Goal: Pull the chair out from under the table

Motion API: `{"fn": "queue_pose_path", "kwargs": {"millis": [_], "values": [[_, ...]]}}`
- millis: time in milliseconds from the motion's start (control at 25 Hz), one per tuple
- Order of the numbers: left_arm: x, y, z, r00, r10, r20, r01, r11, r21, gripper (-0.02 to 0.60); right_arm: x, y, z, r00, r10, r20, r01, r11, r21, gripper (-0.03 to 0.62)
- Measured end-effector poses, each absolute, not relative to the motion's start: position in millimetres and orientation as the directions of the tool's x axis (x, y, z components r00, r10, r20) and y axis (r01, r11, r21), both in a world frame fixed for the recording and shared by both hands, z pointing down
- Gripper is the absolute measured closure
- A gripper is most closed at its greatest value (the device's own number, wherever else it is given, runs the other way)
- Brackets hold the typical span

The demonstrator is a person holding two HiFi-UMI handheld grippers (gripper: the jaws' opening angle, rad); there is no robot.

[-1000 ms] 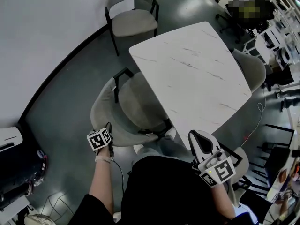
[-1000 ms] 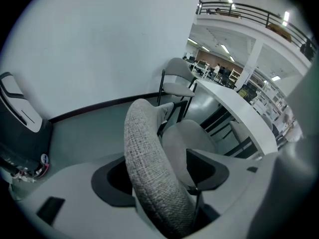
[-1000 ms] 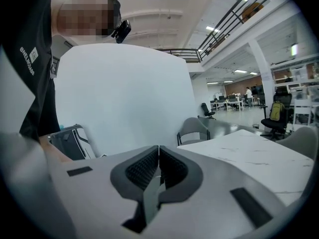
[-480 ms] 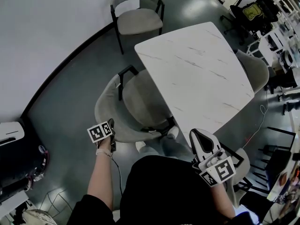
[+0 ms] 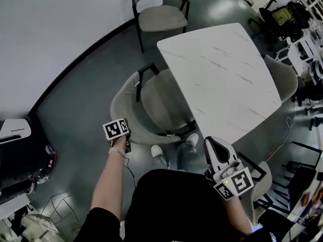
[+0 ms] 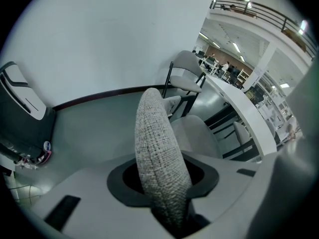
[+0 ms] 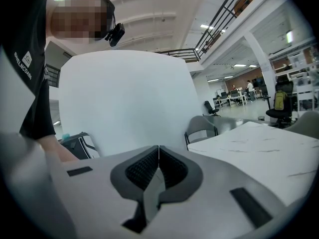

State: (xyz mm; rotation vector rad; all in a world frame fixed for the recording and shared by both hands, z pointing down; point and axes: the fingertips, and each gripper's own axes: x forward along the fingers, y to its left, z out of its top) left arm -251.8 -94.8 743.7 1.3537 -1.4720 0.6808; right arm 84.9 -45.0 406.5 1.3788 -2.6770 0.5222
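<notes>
Grey floor (image 5: 75, 100) — left gripper (image 5: 124, 137) steeply downward, jaws just closing, pinching chair back (image 6: 157, 148).

The chair (image 5: 154, 107) stands at the left edge of the table (image 5: 222, 79), with its seat partly under the tabletop and its backrest on the side away from the table. A second chair (image 5: 162, 18) stands beyond the table's far corner, near the wall (image 5: 50, 24), and a third chair (image 5: 282, 74) is tucked in at the table's right side. The person (image 5: 171, 205) stands at the table's near corner, just beside the first chair, and a bulky unit (image 5: 17, 160) sits on the floor (image 5: 86, 100) well off to the left.
</notes>
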Motion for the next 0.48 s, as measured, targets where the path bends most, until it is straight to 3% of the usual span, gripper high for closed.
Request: {"fn": "queue_pose_path", "kwargs": {"millis": [480], "values": [[-267, -92, 744, 0.096, -0.394, 0.914, -0.955, 0.222, 0.196, 0.459, 74, -32, 414, -0.603, -0.77, 0.21, -0.792, 0.545, -0.277, 0.582]]}}
